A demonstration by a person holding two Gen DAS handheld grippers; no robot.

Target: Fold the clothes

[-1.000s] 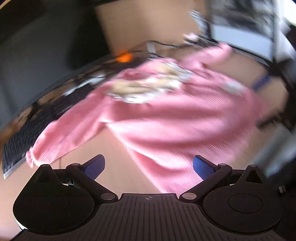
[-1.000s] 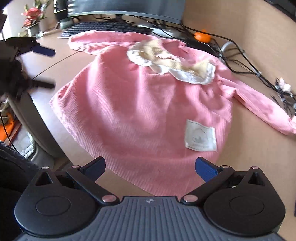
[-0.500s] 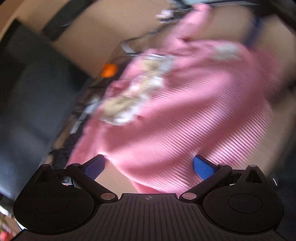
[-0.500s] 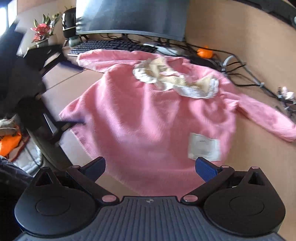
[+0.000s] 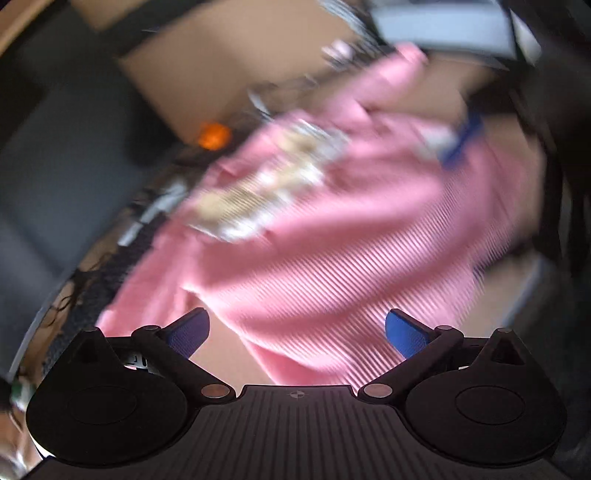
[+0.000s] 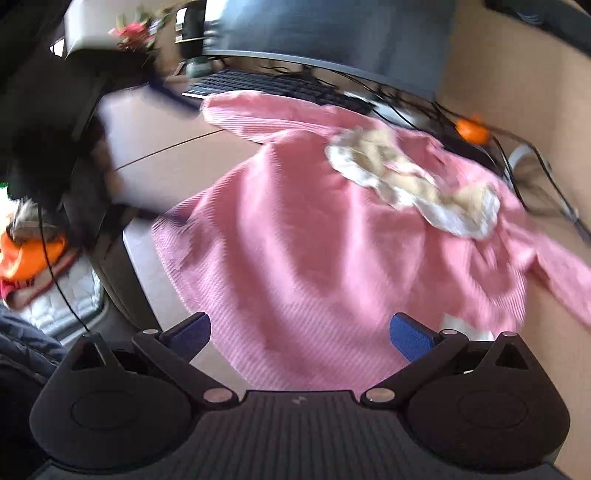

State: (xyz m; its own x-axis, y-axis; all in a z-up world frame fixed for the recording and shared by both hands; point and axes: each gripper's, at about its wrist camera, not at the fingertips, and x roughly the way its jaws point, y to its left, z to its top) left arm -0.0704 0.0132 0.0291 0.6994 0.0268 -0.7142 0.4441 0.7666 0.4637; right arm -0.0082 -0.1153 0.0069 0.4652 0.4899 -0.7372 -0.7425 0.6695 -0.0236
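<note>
A pink ribbed sweater [image 6: 314,240] with a cream frilled collar [image 6: 413,188] and a white patch lies spread flat on the tan desk [image 6: 177,144]. It also shows, blurred, in the left wrist view [image 5: 332,251]. My left gripper [image 5: 297,332] is open and empty, just above the sweater's side and near sleeve. My right gripper [image 6: 300,334] is open and empty over the hem. In the right wrist view the left gripper [image 6: 122,151] is a dark blur at the sweater's left edge. In the left wrist view the right gripper [image 5: 461,136] is a blue blur at the far side.
A monitor [image 6: 332,33] and a black keyboard [image 6: 266,86] stand behind the sweater, with cables [image 6: 535,162] and an orange object [image 6: 471,131] at the back right. A potted flower [image 6: 133,33] stands at the back left. The desk's left edge [image 6: 122,240] drops off to clutter below.
Both grippers have swung fast and the views are blurred. The right gripper has come closer over the hem. The left gripper has shifted along the sweater's left side. Both stay open.
</note>
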